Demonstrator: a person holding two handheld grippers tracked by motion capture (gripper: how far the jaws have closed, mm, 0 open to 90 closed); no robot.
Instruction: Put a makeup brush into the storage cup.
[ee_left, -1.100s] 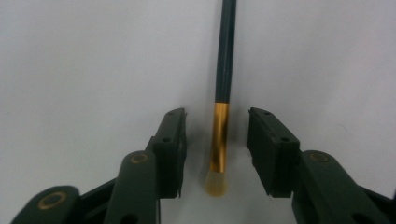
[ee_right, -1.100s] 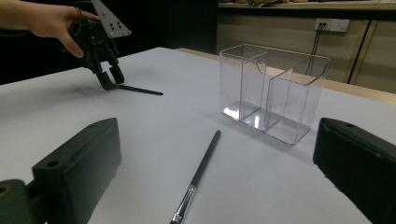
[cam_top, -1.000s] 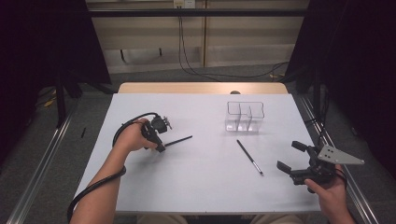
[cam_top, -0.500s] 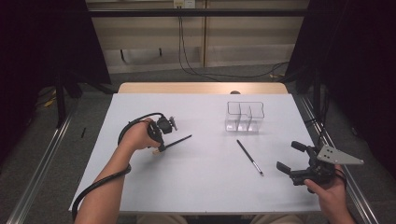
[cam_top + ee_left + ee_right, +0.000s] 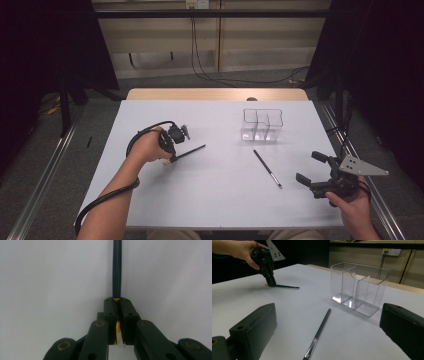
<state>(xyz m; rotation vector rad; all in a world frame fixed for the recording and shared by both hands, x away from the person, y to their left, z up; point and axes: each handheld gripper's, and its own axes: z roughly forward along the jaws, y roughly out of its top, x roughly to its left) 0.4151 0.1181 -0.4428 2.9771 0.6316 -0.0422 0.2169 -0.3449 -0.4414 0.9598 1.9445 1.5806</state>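
A thin dark brush (image 5: 192, 151) lies on the white table (image 5: 215, 200), left of centre. My left gripper (image 5: 171, 157) points down at its near end and is shut on it. In the left gripper view the jaws of this gripper (image 5: 116, 300) pinch a yellowish tip, and the dark handle (image 5: 117, 270) runs straight away from them. A second brush (image 5: 267, 169) with a metal ferrule lies loose, right of centre. My right gripper (image 5: 308, 166) is open near the table's right front corner with nothing between its fingers. That loose brush (image 5: 319, 331) lies ahead of it.
A clear two-compartment holder (image 5: 262, 125) stands empty behind the loose brush, and shows again in the right gripper view (image 5: 359, 287). The left gripper's cable (image 5: 100, 202) trails along the forearm. Metal rails run along both sides of the table.
The left hand has shifted slightly to the right over the brush's near end. The brush, the holder and the right gripper have not moved.
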